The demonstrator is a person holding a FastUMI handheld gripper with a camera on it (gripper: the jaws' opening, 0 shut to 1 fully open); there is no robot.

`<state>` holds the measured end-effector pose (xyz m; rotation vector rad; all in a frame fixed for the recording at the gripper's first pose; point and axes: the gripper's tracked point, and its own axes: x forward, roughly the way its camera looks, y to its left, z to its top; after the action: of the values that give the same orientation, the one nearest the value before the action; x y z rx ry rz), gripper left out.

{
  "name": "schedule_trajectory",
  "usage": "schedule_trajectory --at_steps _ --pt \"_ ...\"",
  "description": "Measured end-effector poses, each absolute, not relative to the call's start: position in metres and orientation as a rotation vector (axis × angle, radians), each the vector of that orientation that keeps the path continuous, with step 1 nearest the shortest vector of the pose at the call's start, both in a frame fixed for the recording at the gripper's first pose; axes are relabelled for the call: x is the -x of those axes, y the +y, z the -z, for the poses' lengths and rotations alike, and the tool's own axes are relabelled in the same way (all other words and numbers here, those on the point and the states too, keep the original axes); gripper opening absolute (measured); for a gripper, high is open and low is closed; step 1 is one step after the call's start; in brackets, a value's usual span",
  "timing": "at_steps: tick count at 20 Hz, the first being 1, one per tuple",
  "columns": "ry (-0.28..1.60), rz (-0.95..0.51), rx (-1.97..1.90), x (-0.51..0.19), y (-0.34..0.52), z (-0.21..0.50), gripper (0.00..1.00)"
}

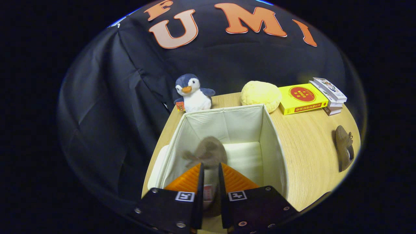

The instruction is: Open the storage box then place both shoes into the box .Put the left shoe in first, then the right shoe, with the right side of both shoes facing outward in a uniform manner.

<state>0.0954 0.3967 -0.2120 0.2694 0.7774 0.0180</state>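
- Gripper (pixel 210 172) fingers nearly closed, pinching a brown suede-like shoe (pixel 208 154), toe hanging down over the box interior; prob. first shoe going in.
- Storage box (pixel 273 136): open, soft off-white fabric walls, inside bare.
- Second shoe (pixel 344 148) lies on wood table (pixel 305 156), well apart to the right.
- Beyond box: plush penguin (pixel 192 93), yellow fuzzy cushion (pixel 261 95), books (pixel 302 98).

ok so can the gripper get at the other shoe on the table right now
Probably not yet: the gripper is shut on a shoe over the open storage box. The other shoe lies unobstructed on the table.
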Motion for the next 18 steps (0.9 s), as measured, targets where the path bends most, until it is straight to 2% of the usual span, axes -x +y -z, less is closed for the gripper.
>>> schedule_trajectory --at_steps 5,6,12,18 --pt "0.749 -0.014 -0.226 -0.091 0.377 0.206 0.92" --pt "0.726 -0.016 -0.213 -0.092 0.371 0.200 0.98" --pt "0.638 -0.017 -0.210 -0.087 0.321 0.178 0.99" --pt "0.610 0.073 -0.221 -0.072 0.225 0.175 0.99"
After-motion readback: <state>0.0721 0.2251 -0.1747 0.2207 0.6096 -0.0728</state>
